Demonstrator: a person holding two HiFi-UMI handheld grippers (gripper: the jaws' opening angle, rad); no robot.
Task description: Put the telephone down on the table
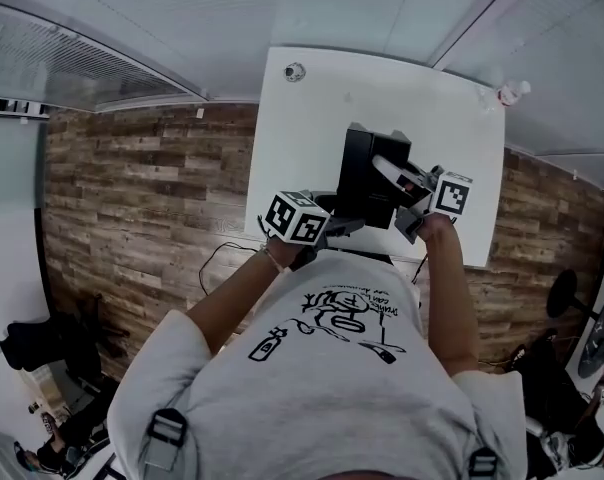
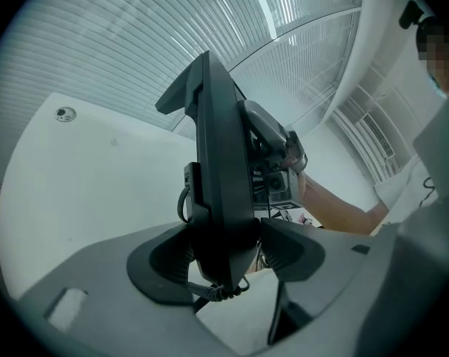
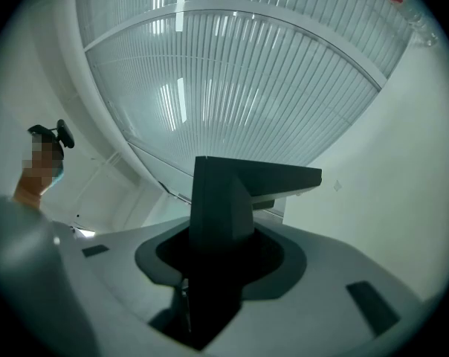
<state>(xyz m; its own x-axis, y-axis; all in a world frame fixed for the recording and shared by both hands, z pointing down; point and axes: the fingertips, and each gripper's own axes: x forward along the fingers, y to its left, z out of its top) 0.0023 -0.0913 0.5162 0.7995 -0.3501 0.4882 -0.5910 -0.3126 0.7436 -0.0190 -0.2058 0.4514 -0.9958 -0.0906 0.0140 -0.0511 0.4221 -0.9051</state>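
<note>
Only left gripper view shows coiled cord (image 2: 212, 291); left gripper (image 2: 229, 256), right gripper (image 3: 220, 257) clamp telephone (image 2: 221, 162).

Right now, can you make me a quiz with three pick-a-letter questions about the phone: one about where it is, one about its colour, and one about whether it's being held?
1. Where is the telephone?
A. At the white table, between the left hand-held gripper and the right hand-held gripper
B. In a drawer
C. On a chair

2. What colour is the telephone?
A. Red
B. Black
C. Yellow

3. What is the left hand-held gripper doing?
A. Open, holding nothing
B. Shut on a cup
C. Shut on the telephone

Answers:
1 A: the head view shows it at the table with a gripper at each side.
2 B: its body is black in every view.
3 C: the left gripper view shows its jaws clamped on the telephone's lower edge.
</note>
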